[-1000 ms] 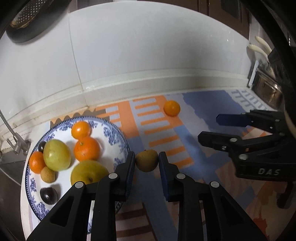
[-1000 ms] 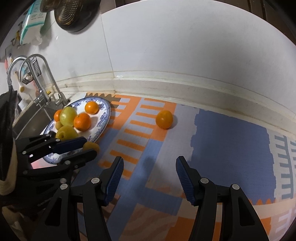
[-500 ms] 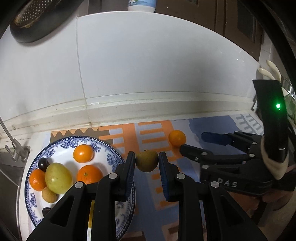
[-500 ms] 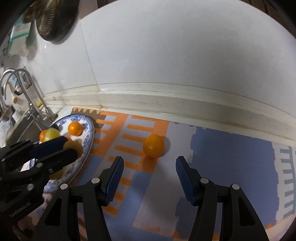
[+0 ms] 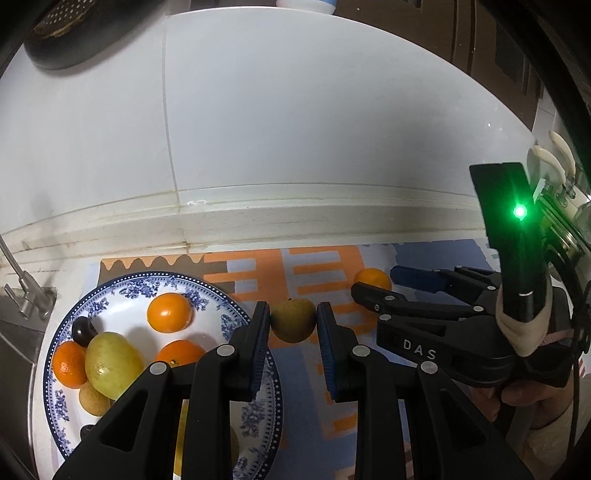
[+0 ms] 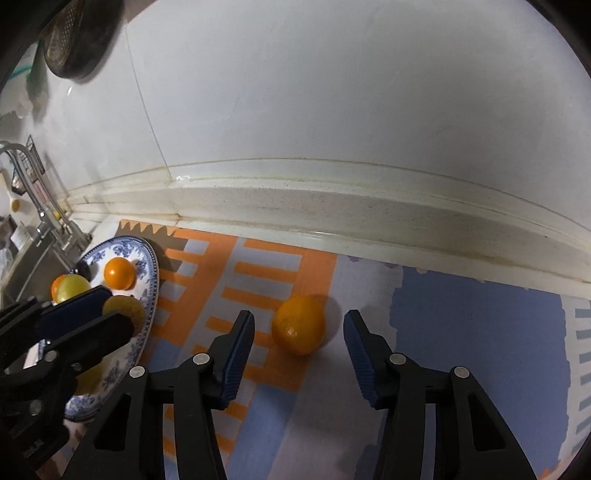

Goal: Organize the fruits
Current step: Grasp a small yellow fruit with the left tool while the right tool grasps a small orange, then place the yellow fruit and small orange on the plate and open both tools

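My left gripper [image 5: 291, 325] is shut on a small brownish-green fruit [image 5: 293, 320], which hangs just past the right rim of the blue-patterned plate [image 5: 122, 284]. The plate holds oranges, a yellow-green fruit [image 5: 112, 363], dark plums and a small brown fruit. A loose orange [image 6: 299, 325] lies on the patterned mat between the fingers of my right gripper [image 6: 299, 345]. Its jaws are closing, with a gap still showing on each side of the orange. In the right wrist view, the left gripper [image 6: 110, 312] holds its fruit [image 6: 125, 308] over the plate's edge [image 6: 151, 266].
A raised white ledge and tiled wall [image 6: 332, 206] run close behind the mat. A faucet [image 6: 33, 192] and sink stand left of the plate. A dark strainer [image 5: 66, 33] hangs high on the left. A person's hand [image 5: 535, 402] grips the right tool.
The right gripper has come forward and down until the orange lies between its fingers, and those fingers have narrowed. The left gripper, still shut on its fruit, has shifted slightly over the plate's rim.
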Demonstrator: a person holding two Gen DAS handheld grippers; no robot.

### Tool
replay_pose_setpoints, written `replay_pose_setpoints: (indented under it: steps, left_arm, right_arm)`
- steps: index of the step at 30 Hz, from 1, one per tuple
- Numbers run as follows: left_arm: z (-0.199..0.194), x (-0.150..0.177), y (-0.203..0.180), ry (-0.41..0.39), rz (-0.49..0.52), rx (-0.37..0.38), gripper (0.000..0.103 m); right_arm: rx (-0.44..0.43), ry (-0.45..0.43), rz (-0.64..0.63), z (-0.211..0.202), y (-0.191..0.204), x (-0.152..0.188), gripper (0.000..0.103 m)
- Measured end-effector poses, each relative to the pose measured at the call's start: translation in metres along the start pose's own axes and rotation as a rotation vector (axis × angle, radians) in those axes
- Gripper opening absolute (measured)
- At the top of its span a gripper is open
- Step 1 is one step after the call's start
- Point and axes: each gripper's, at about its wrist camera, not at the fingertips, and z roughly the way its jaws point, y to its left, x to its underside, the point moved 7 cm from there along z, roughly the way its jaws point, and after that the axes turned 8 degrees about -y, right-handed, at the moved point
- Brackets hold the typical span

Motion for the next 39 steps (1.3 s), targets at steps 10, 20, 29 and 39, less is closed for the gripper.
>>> replay_pose_setpoints:
  steps: [10,20,29,39]
  left_arm:
    - [-0.002,-0.001,0.003,0.000,-0.008,-0.004,0.026]
    - [-0.018,-0.006,0.005,-0.021,-0.024,0.004,0.026]
    - [-0.046,-0.014,0.007,-0.067,-0.027,0.011,0.026]
    - [-0.085,-0.023,0.018,-0.124,-0.046,-0.003,0.026]
  right_arm:
    - [0.010,0.023,-0.012,0.008,0.001,0.004,0.033]
    - [-0.005,-0.030,-0.005,-0.022,0.007,-0.003,0.033]
    - [-0.014,-0.103,-0.011,-0.064,0.020,-0.014,0.033]
    - [-0.042,-0.164,-0.033,-0.101,0.049,-0.021,0.033]
